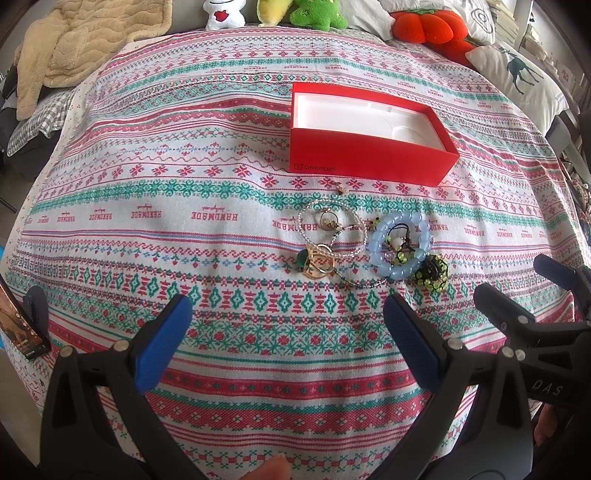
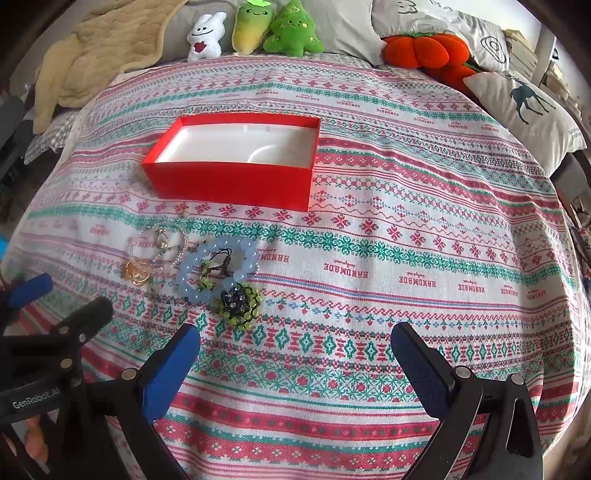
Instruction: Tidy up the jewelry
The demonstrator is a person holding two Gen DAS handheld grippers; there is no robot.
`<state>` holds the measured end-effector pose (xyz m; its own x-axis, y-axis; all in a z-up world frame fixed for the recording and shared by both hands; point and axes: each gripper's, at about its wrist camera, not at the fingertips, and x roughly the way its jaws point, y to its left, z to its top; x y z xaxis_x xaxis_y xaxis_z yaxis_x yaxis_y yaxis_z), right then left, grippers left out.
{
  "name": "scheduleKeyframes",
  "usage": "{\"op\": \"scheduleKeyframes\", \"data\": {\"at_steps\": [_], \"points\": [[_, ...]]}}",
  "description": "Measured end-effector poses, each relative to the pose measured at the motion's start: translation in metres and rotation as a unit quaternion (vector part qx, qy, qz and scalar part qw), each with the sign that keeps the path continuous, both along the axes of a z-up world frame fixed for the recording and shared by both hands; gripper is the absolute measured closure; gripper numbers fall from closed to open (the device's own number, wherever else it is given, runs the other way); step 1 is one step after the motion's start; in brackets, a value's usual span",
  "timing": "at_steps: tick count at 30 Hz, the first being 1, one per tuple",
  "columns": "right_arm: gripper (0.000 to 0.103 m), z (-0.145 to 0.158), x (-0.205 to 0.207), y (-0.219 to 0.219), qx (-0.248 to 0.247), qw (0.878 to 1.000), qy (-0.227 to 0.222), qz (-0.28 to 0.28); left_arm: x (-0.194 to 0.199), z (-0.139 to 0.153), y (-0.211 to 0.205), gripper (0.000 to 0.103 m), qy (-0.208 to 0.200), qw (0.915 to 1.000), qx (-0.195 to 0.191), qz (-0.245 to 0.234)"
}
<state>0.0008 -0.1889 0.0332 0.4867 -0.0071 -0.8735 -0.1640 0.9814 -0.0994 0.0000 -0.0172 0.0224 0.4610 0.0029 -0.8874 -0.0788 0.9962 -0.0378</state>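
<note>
A red open box (image 1: 369, 162) with a white empty inside sits on the patterned cloth; it also shows in the right wrist view (image 2: 232, 184). In front of it lies a pile of jewelry: a pale blue bead bracelet (image 1: 400, 267) (image 2: 218, 267), a clear bead bracelet (image 1: 332, 230) (image 2: 155, 247), gold rings (image 1: 319, 264) (image 2: 137, 275), and a green-and-black beaded piece (image 1: 434, 273) (image 2: 240, 302). My left gripper (image 1: 288, 314) is open and empty, just short of the pile. My right gripper (image 2: 295, 345) is open and empty, right of the pile.
Plush toys (image 2: 255, 29), an orange pumpkin cushion (image 2: 424, 48) and a deer pillow (image 2: 528, 107) line the far edge of the bed. A beige blanket (image 1: 85, 48) lies at the far left. A small gold charm (image 1: 340, 189) lies by the box.
</note>
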Motion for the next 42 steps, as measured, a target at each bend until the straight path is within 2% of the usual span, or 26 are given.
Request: {"op": "scheduleKeyframes", "data": {"at_steps": [4, 7, 12, 16, 20, 22, 27, 29, 30, 32, 33, 34, 35, 39, 42], "points": [[0.000, 0.001, 0.000, 0.000, -0.015, 1.000, -0.015, 0.000, 0.001, -0.001, 0.002, 0.000, 0.004, 1.0000, -0.006, 0.002], [0.000, 0.005, 0.001, -0.001, 0.003, 1.000, -0.010, -0.001, 0.001, 0.001, 0.004, 0.000, -0.003, 1.0000, -0.001, 0.008], [0.000, 0.020, 0.002, 0.001, -0.004, 0.999, -0.035, 0.017, 0.006, 0.012, 0.009, 0.000, -0.010, 0.9999, 0.002, -0.001], [0.000, 0.033, 0.012, 0.003, -0.005, 0.999, -0.035, 0.029, 0.018, 0.021, 0.021, 0.000, -0.003, 0.9999, -0.013, -0.002], [0.000, 0.042, 0.024, 0.003, 0.015, 0.999, -0.019, 0.041, 0.033, 0.025, 0.028, 0.000, 0.034, 0.9987, -0.028, -0.026], [0.000, 0.040, 0.033, 0.005, 0.021, 0.999, 0.009, 0.047, 0.041, 0.028, 0.030, 0.000, 0.045, 0.9980, -0.033, -0.032], [0.000, 0.029, 0.050, 0.013, 0.032, 0.995, 0.052, 0.076, 0.058, 0.024, 0.031, 0.001, 0.054, 0.9960, -0.054, -0.046], [0.000, 0.019, 0.057, 0.014, 0.058, 0.991, 0.076, 0.092, 0.063, 0.015, 0.033, 0.007, 0.057, 0.9947, -0.070, -0.050], [0.000, 0.011, 0.061, 0.011, 0.090, 0.987, 0.091, 0.093, 0.065, 0.010, 0.034, 0.012, 0.058, 0.9942, -0.076, -0.050], [0.005, -0.001, 0.070, 0.004, 0.127, 0.982, 0.115, 0.078, 0.070, -0.001, 0.037, 0.025, 0.064, 0.9926, -0.092, -0.047], [0.013, -0.011, 0.076, 0.000, 0.141, 0.978, 0.141, 0.064, 0.074, -0.009, 0.038, 0.037, 0.079, 0.9907, -0.102, -0.044], [0.022, -0.016, 0.081, -0.001, 0.153, 0.974, 0.156, 0.059, 0.077, -0.011, 0.039, 0.044, 0.086, 0.9891, -0.111, -0.044], [0.026, -0.021, 0.086, -0.003, 0.164, 0.971, 0.162, 0.055, 0.079, -0.014, 0.040, 0.045, 0.089, 0.9875, -0.122, -0.045], [0.047, -0.032, 0.097, -0.008, 0.163, 0.971, 0.173, 0.033, 0.086, -0.020, 0.039, 0.057, 0.096, 0.9863, -0.127, -0.040], [0.055, -0.039, 0.102, -0.007, 0.159, 0.969, 0.184, 0.033, 0.092, -0.027, 0.037, 0.064, 0.107, 0.9846, -0.132, -0.041]]}}
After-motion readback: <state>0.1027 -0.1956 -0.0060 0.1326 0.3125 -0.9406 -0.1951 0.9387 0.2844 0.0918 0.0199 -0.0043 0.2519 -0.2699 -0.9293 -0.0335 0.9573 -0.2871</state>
